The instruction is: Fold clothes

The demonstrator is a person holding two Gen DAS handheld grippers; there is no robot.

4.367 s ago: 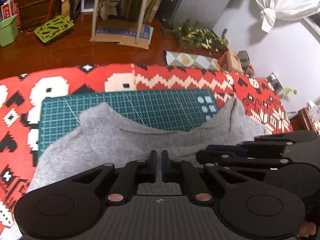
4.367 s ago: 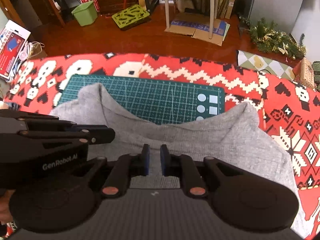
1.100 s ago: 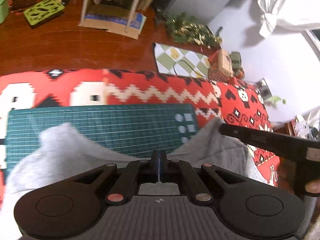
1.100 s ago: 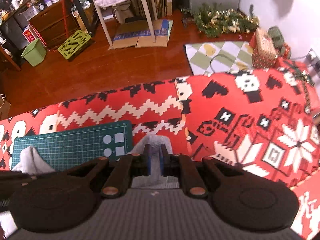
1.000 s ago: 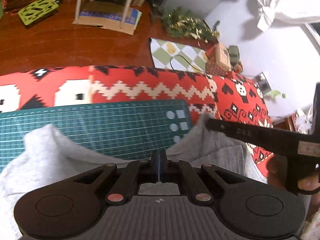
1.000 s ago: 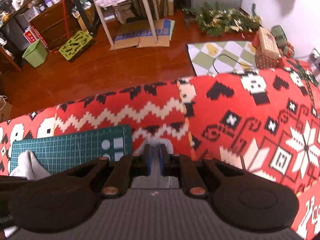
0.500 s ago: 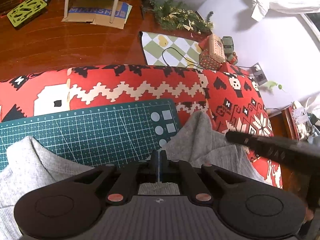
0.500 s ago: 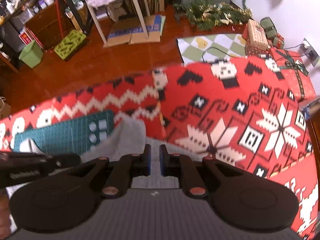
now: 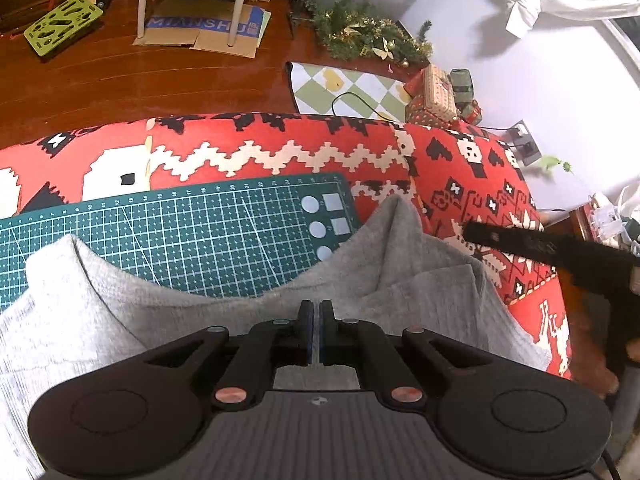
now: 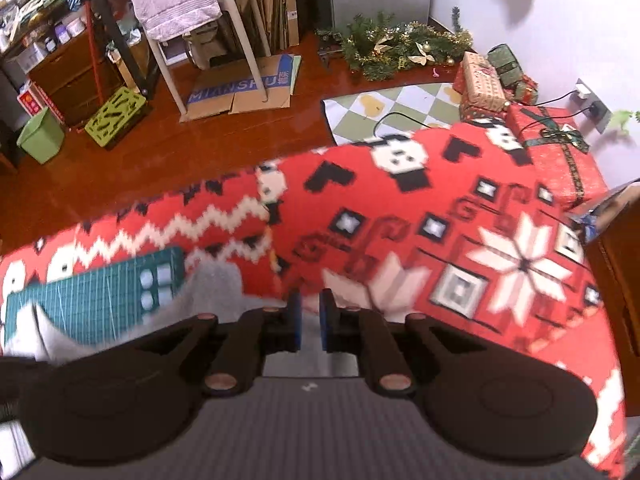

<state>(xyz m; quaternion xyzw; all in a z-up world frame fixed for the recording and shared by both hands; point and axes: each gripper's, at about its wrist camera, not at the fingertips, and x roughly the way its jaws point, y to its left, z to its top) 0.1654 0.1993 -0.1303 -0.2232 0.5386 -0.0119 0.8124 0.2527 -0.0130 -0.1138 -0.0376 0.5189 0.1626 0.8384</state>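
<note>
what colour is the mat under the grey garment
Dark green with a pale grid, the cutting mat shows best in the left wrist view.

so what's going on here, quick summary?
A person is folding a grey garment on a green cutting mat laid over a red patterned blanket, with a handheld gripper in each hand. The left gripper is shut on the garment's near edge. The right gripper is open, off to the right over the blanket, holding nothing.

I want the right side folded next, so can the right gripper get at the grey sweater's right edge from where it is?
Probably yes: the right gripper is open and nothing lies between it and the grey sweater.
</note>
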